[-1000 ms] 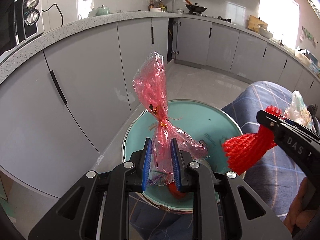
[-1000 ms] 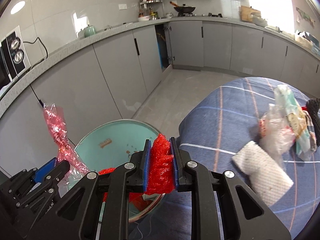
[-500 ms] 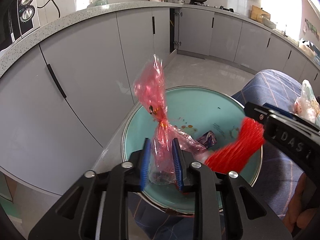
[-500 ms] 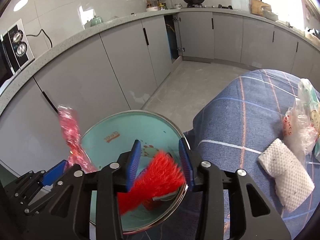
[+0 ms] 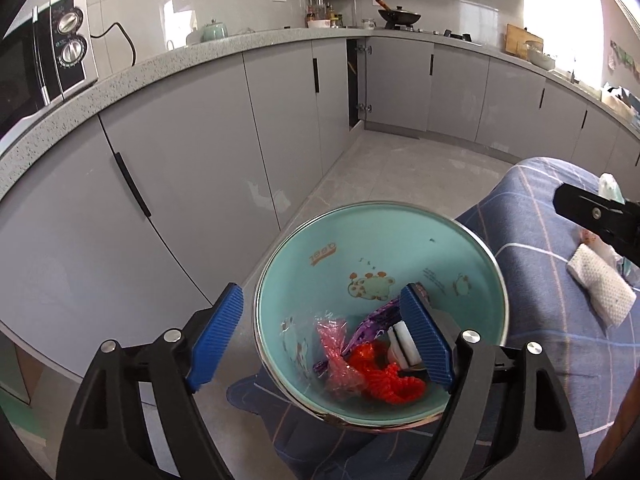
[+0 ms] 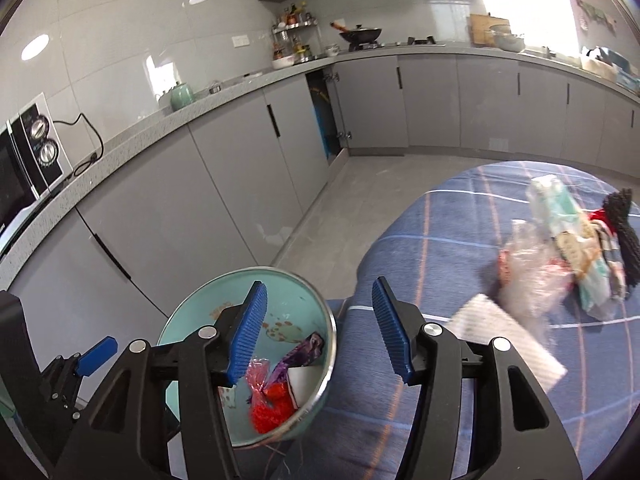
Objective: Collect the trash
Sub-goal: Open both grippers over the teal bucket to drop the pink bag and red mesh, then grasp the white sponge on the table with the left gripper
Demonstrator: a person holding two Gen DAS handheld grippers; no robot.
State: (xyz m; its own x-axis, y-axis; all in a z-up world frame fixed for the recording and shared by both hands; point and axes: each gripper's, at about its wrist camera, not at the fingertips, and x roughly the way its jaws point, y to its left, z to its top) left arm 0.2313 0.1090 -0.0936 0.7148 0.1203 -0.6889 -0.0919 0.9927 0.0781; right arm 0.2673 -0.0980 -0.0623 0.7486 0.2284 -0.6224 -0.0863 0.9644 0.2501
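Pink bag (image 5: 334, 354), red netting (image 5: 386, 380) now in bowl (image 5: 400, 240)

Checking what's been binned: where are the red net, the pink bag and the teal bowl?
red net (image 5: 386, 384), left wrist view, on its bunched mesh.
pink bag (image 5: 336, 354), left wrist view, on its crumpled middle.
teal bowl (image 5: 360, 240), left wrist view, on its inner wall.

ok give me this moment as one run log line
left gripper: open, empty | right gripper: open, empty | pink bag, red net: in bowl
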